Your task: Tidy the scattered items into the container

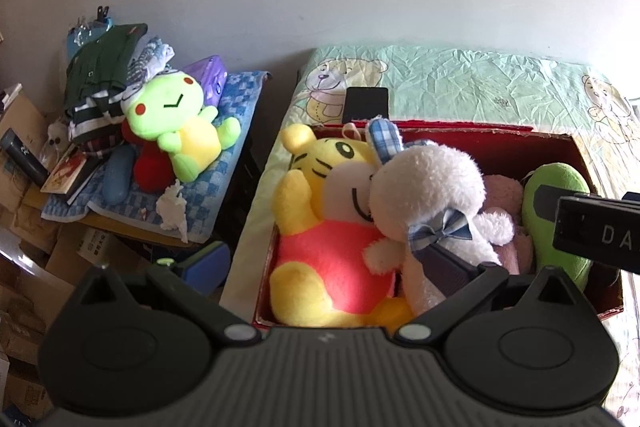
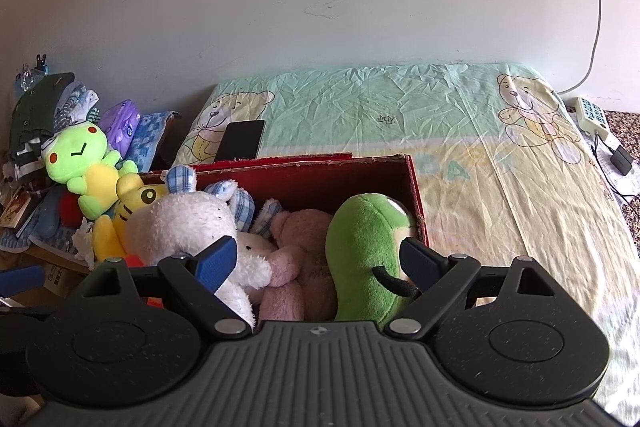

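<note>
A red cardboard box (image 1: 576, 155) (image 2: 414, 187) sits on the bed and holds several plush toys: a yellow tiger in a red shirt (image 1: 320, 227) (image 2: 132, 207), a white rabbit with blue plaid ears (image 1: 428, 191) (image 2: 180, 227), a pink plush (image 2: 296, 243) and a green plush (image 1: 556, 223) (image 2: 364, 247). My left gripper (image 1: 336, 263) is open wide over the box's near left part, touching nothing. My right gripper (image 2: 320, 259) is open above the box, its fingers either side of the pink and green plush.
A green frog plush (image 1: 176, 123) (image 2: 80, 163) lies on a cluttered side table (image 1: 224, 131) left of the bed, with clothes, books and a purple pack. A black phone (image 1: 366, 105) (image 2: 240, 139) lies on the bear-print sheet (image 2: 400, 107) behind the box. A power strip (image 2: 592, 115) lies at the right.
</note>
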`<move>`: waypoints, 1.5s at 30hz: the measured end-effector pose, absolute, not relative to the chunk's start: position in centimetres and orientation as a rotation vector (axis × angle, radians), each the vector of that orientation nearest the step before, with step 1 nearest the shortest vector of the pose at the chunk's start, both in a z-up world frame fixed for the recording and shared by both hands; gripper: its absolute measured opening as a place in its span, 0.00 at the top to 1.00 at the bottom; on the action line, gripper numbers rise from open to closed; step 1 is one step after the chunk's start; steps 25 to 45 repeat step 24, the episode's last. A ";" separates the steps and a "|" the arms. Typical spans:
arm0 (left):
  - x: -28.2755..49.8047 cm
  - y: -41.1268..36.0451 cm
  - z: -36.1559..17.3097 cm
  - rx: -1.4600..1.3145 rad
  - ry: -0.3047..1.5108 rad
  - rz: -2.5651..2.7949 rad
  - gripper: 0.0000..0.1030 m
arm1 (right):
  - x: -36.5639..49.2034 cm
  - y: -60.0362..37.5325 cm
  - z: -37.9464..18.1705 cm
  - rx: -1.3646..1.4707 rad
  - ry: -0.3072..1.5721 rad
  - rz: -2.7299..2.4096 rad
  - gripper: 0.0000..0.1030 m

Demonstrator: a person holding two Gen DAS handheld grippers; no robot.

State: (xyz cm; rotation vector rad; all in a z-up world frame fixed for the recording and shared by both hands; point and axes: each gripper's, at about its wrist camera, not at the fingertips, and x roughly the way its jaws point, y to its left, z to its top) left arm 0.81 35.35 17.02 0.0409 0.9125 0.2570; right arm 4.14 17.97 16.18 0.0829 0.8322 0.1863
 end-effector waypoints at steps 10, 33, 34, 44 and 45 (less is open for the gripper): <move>0.8 36.2 16.7 0.047 0.882 0.195 0.00 | 3.4 19.0 16.0 0.103 0.813 0.136 0.12; 1.4 37.0 16.9 0.014 0.870 0.110 0.00 | 3.4 20.1 16.5 0.076 0.792 0.095 0.12; 1.4 37.0 16.9 0.014 0.870 0.110 0.00 | 3.4 20.1 16.5 0.076 0.792 0.095 0.12; 1.4 37.0 16.9 0.014 0.870 0.110 0.00 | 3.4 20.1 16.5 0.076 0.792 0.095 0.12; 1.4 37.0 16.9 0.014 0.870 0.110 0.00 | 3.4 20.1 16.5 0.076 0.792 0.095 0.12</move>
